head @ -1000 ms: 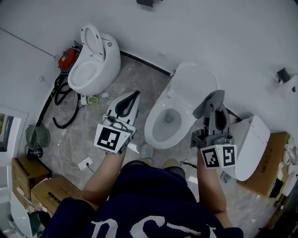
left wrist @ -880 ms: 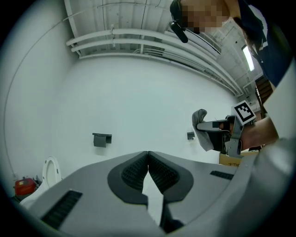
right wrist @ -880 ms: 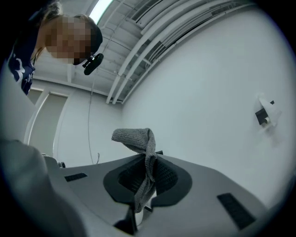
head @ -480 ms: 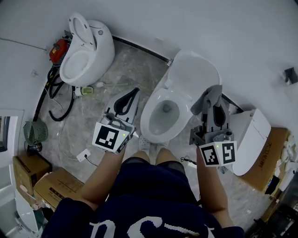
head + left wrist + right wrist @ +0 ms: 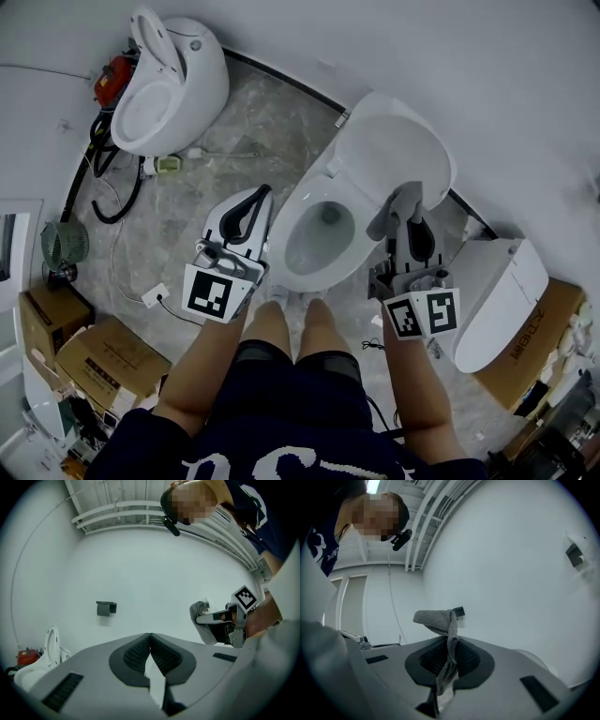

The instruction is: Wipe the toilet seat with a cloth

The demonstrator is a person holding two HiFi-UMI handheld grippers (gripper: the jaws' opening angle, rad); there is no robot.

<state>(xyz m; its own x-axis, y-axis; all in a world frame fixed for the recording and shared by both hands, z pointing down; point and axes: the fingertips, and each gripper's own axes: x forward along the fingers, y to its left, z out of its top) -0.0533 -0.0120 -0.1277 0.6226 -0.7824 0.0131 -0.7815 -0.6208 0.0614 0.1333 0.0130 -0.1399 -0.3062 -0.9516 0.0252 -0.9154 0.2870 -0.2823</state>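
Marbled floor (image 5: pixel 187 197) under a white wall (image 5: pixel 487 75); toilet (image 5: pixel 323 234) dead centre, lid (image 5: pixel 398 150) up, seat (image 5: pixel 281 246) exposed. Second toilet (image 5: pixel 169 80) far left, off-task. Standing close at the front of the bowl, legs just short of the rim, presumably to reach both sides of the seat without leaning. Right gripper (image 5: pixel 409 195): jaws closed on the cloth (image 5: pixel 389 214), pinched low so that a folded grey flap stands free above the tips (image 5: pixel 436 619), probably kept loose as the wiping face. Seen from the head view, cloth over the right rear of the seat, near the lid's lower edge; touching or hovering, cannot tell. Right gripper view filled with wall, no porcelain, so likely pointed forward and level, not yet tipped down. Left gripper (image 5: pixel 263 192): jaws together tip to tip, nothing between them, held beside the left flank of the bowl and clear of it; judged parked to keep out of the wiping path. From the left gripper view, wall ahead and the right gripper (image 5: pixel 225 619) with cloth (image 5: pixel 202 620) off to the right. Both forearms down and forward, elbows near the torso, grippers roughly level with one another on either side of the bowl. Judgement: wipe not started; next, tilt the right wrist down to lay the flap flat on the seat.
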